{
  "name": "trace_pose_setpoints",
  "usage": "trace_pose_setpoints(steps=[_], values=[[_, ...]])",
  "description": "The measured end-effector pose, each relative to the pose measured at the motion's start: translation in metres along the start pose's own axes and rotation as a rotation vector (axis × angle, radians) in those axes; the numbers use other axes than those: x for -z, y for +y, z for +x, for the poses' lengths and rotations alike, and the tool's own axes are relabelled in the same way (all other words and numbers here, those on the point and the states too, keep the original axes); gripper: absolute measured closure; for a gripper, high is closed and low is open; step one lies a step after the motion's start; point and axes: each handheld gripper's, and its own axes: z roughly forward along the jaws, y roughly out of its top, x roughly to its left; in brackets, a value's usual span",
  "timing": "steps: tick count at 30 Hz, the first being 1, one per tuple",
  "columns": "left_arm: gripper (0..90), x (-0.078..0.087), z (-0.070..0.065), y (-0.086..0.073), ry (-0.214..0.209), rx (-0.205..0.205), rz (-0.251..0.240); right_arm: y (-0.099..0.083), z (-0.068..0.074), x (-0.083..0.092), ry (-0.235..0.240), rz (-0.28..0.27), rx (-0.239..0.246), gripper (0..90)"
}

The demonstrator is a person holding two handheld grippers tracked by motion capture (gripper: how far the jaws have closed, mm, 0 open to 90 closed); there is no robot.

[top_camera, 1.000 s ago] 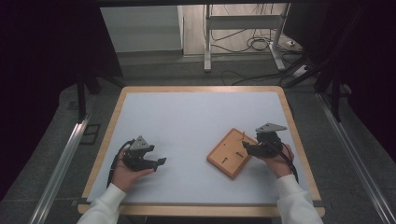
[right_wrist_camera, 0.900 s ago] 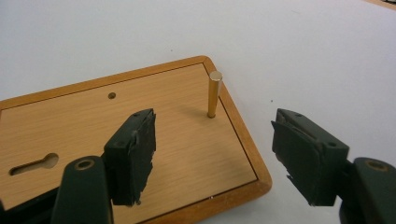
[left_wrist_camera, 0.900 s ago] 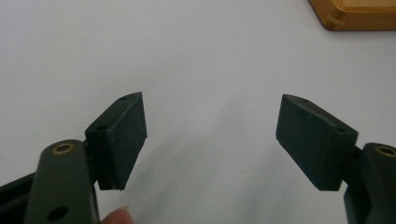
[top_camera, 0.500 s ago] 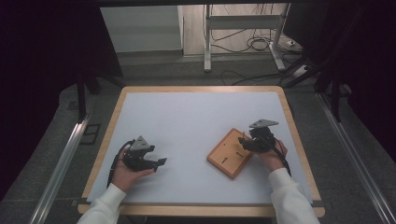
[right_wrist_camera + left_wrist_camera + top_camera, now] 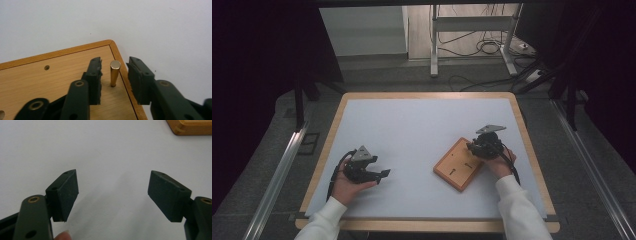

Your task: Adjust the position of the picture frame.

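Right gripper view: one brass peg [image 5: 115,73] between closing right claw [image 5: 114,76], untouched; one board [image 5: 62,75].

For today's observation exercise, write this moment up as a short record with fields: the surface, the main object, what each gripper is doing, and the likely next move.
Surface: white table top with a wooden rim
Main object: wooden board lying flat, right of centre
Detail: brass peg standing upright near the board's corner
Right gripper: over the board, jaws on either side of the peg with gaps showing; they have just been closing
Left gripper: jaws wide apart over bare table, nothing between them
Likely next move: the right gripper probably closes on the peg
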Motion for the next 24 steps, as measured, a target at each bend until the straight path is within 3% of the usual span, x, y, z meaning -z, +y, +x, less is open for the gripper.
trace_pose_setpoints(steps=[10, 13, 19, 24], values=[[24.0, -0.0002, -0.0003, -0.0001, -0.002, 0.0, 0.0, -0.0036, -0.0013, -0.0013, 0.012, 0.0, -0.007, 82.9], [24.0, -0.0001, -0.0002, -0.0001, -0.002, 0.0, 0.0, -0.0042, -0.0009, -0.0016, 0.012, -0.003, -0.007, 83.3], [24.0, -0.0007, 0.0003, -0.0002, -0.003, -0.001, 0.002, -0.0054, -0.0063, -0.001, 0.057, -0.013, -0.05, 84.1], [24.0, -0.0005, 0.0002, -0.0003, -0.004, 0.001, 0.002, -0.0047, -0.0065, 0.0, 0.058, -0.011, -0.062, 84.2]])
